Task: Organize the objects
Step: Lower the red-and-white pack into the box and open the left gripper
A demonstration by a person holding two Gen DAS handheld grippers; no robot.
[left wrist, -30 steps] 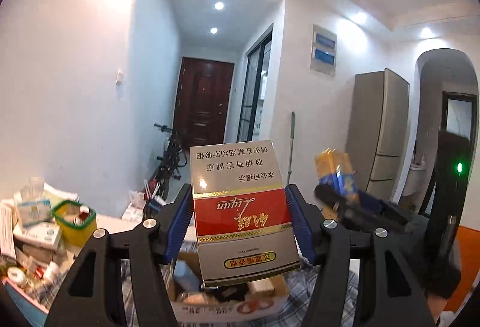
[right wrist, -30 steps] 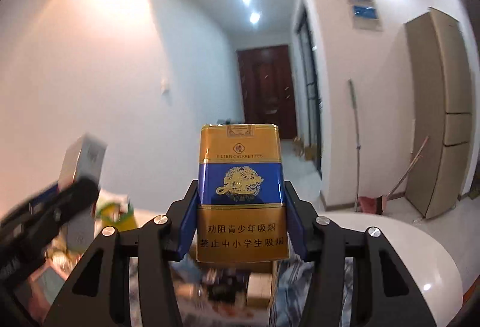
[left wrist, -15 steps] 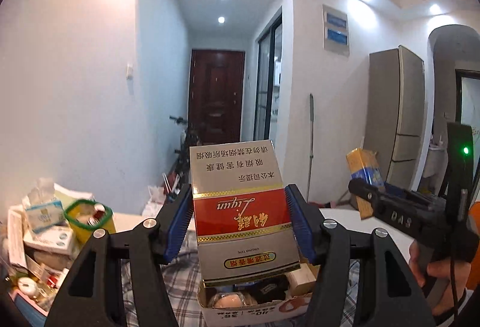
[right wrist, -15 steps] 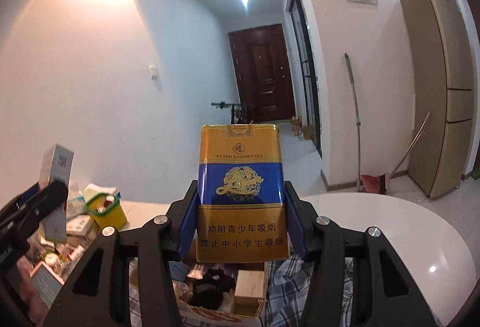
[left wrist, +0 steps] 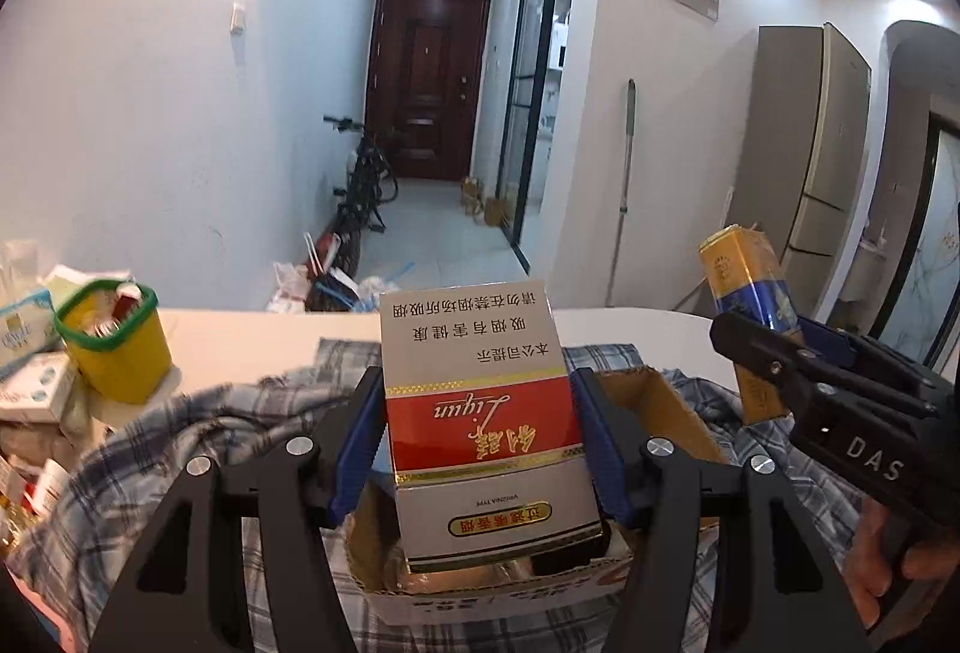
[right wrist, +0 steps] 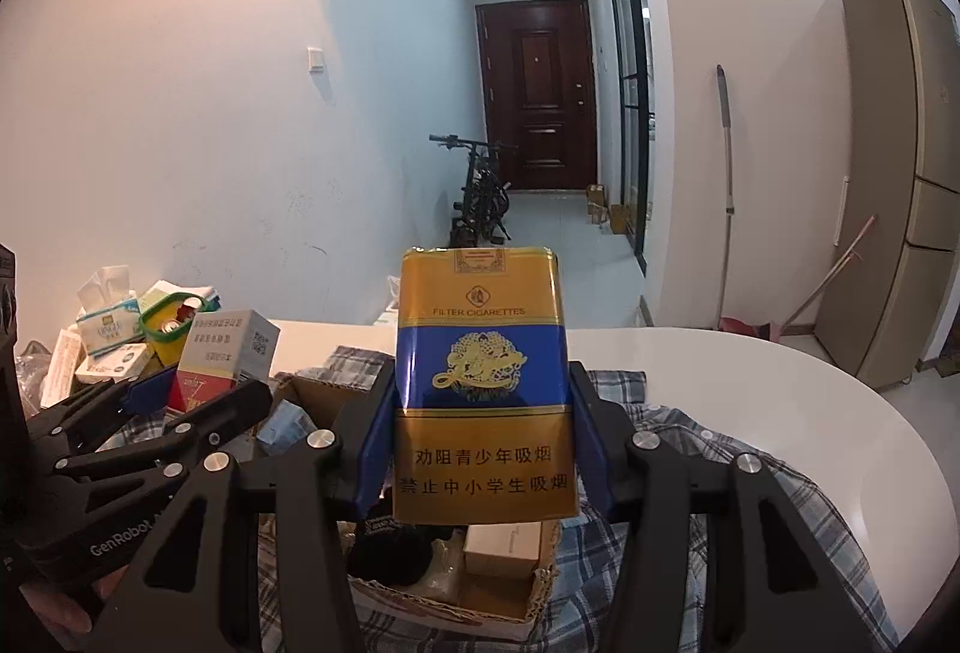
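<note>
My left gripper (left wrist: 477,434) is shut on a red, white and silver cigarette pack (left wrist: 483,425), held upside down above an open cardboard box (left wrist: 666,401). My right gripper (right wrist: 480,440) is shut on a gold and blue cigarette pack (right wrist: 480,383), upright, over the same cardboard box (right wrist: 528,599). The box holds a dark bundle and small cartons. In the right wrist view the left gripper (right wrist: 174,383) with its red pack (right wrist: 225,353) is at the left. The left wrist view has the right gripper (left wrist: 774,347) and gold pack (left wrist: 744,293) at the right.
A plaid cloth (left wrist: 180,431) lies under the box on a white round table (right wrist: 750,383). A yellow tub with a green rim (left wrist: 111,347), tissue packs (right wrist: 108,320) and small boxes crowd the table's left. A hand (left wrist: 894,575) holds the right gripper.
Both grippers have come down and tipped forward with their packs. The table, cloth and box now fill the lower part of both views.
</note>
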